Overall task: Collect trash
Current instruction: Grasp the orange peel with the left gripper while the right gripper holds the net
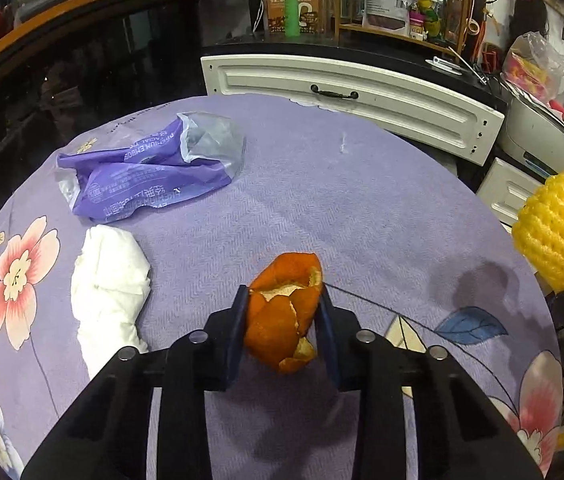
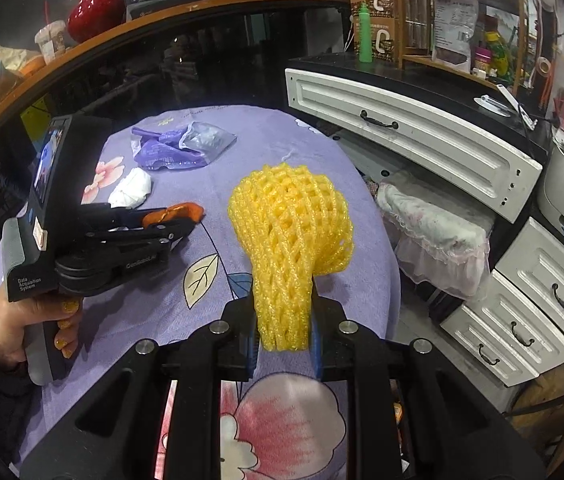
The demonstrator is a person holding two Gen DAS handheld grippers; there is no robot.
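Observation:
My left gripper (image 1: 283, 296) is shut on an orange peel (image 1: 284, 312), both blue pads pressing its sides just above the purple flowered tablecloth (image 1: 322, 200). From the right wrist view the same left gripper (image 2: 196, 216) shows at the left with the orange peel (image 2: 174, 213) at its tip. My right gripper (image 2: 284, 332) is shut on a yellow foam fruit net (image 2: 290, 248), held up over the table's right side; the yellow net (image 1: 562, 236) also shows at the right edge of the left wrist view. A crumpled white tissue (image 1: 108, 284) and a purple plastic wrapper (image 1: 146, 172) lie on the cloth to the left.
White drawer fronts (image 2: 414, 136) and a low white cabinet (image 2: 522, 312) stand close along the table's far and right sides. A dark glass counter with a wooden rim (image 2: 122, 32) curves behind. A person's hand (image 2: 22, 320) grips the left tool's handle.

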